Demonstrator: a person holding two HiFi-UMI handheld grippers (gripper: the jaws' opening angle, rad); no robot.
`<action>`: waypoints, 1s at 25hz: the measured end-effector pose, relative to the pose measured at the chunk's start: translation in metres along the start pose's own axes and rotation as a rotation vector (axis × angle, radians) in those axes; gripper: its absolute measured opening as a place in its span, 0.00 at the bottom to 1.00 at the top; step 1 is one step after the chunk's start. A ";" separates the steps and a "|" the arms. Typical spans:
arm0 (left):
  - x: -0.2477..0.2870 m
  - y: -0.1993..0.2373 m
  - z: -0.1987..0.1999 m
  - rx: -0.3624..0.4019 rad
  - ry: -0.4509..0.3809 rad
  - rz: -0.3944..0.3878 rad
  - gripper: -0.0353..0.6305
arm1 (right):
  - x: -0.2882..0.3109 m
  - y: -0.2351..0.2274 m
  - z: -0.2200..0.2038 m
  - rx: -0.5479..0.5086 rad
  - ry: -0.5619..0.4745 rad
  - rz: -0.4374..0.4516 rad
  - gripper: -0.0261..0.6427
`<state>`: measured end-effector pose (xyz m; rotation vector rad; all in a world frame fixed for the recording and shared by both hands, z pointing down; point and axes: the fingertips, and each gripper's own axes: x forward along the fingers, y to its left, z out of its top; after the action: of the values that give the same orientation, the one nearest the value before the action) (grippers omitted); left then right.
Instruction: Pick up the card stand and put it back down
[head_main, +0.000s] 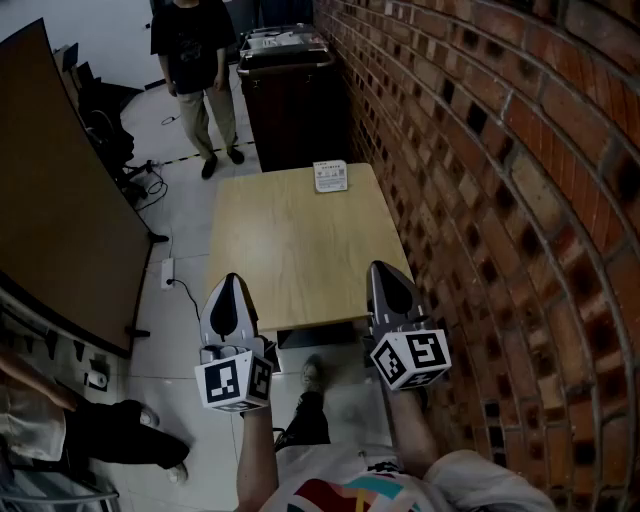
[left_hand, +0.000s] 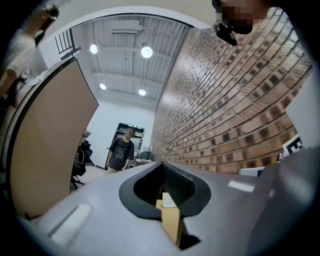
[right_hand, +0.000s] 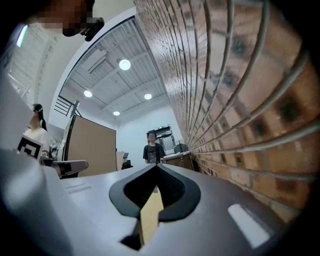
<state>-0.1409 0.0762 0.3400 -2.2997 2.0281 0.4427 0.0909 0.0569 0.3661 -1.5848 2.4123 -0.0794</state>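
The left tool (head_main: 231, 280) and right tool (head_main: 379, 268) are hovering over the near edge of the bench (head_main: 300, 250), each with jaws pressed together on nothing. The card stand (head_main: 330, 176) is standing at the bench's far edge, well apart from both.

The left gripper (head_main: 230, 280) and the right gripper (head_main: 380, 268) are held side by side, pointing forward and slightly up, jaws closed together.
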 end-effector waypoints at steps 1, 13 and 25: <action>0.030 0.011 0.000 0.001 0.002 -0.004 0.06 | 0.028 -0.005 0.001 -0.010 -0.001 -0.009 0.04; 0.231 0.051 -0.028 0.027 0.077 -0.041 0.06 | 0.225 -0.071 -0.034 0.012 0.083 -0.070 0.04; 0.257 0.086 -0.094 0.018 0.203 0.042 0.06 | 0.400 -0.156 -0.186 -0.165 0.419 -0.148 0.90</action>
<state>-0.1813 -0.2050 0.3813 -2.3827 2.1620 0.1990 0.0356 -0.3872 0.5024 -1.9909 2.6581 -0.2719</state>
